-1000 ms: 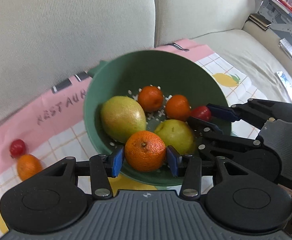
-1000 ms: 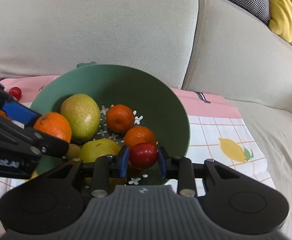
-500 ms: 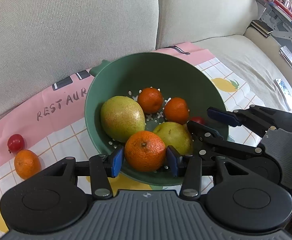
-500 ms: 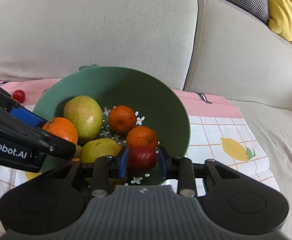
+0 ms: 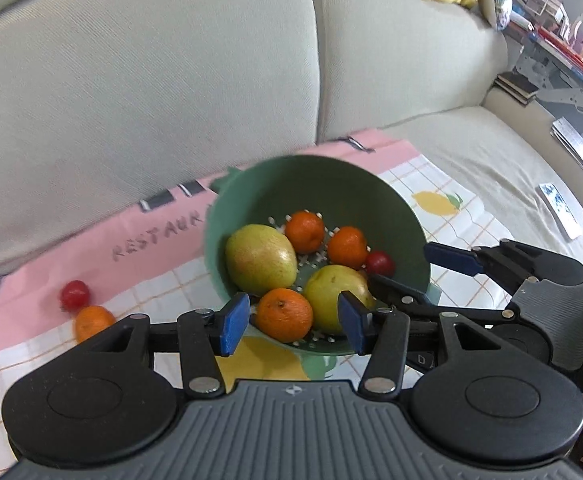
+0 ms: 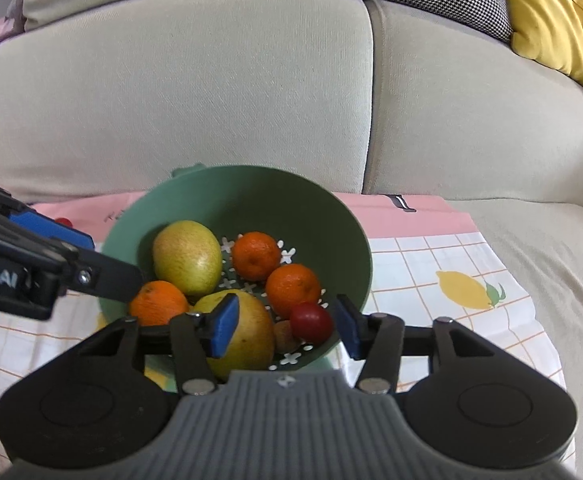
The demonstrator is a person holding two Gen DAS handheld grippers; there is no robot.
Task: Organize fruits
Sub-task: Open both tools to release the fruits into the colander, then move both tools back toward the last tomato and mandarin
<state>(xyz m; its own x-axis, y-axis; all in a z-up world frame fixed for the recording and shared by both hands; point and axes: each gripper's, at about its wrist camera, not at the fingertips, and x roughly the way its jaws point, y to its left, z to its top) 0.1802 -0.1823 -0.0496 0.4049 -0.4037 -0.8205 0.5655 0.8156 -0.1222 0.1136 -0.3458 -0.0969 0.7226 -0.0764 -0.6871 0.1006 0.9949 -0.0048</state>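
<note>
A green colander bowl (image 5: 387,196) (image 6: 291,188) sits on a pink and checked cloth on the sofa seat. It holds two pears (image 5: 260,260) (image 6: 187,256), three tangerines and a red cherry tomato (image 5: 379,263) (image 6: 310,322). My left gripper (image 5: 293,323) is open above the near rim, with a tangerine (image 5: 284,315) lying in the bowl between its pads. My right gripper (image 6: 283,326) is open over the bowl's near right rim, the tomato lying free below it. A tangerine (image 5: 91,320) and a red tomato (image 5: 74,294) lie on the cloth at the left.
The sofa backrest (image 6: 211,92) rises right behind the bowl. The cloth (image 6: 463,280) has lemon prints and spreads to the right. A yellow cushion (image 6: 547,12) sits at the upper right. A cluttered shelf (image 5: 551,52) stands beyond the sofa's right end.
Both grippers opened. The left let go of its tangerine and the right let go of the red tomato, both now in the bowl. Both grippers pulled back and up.
</note>
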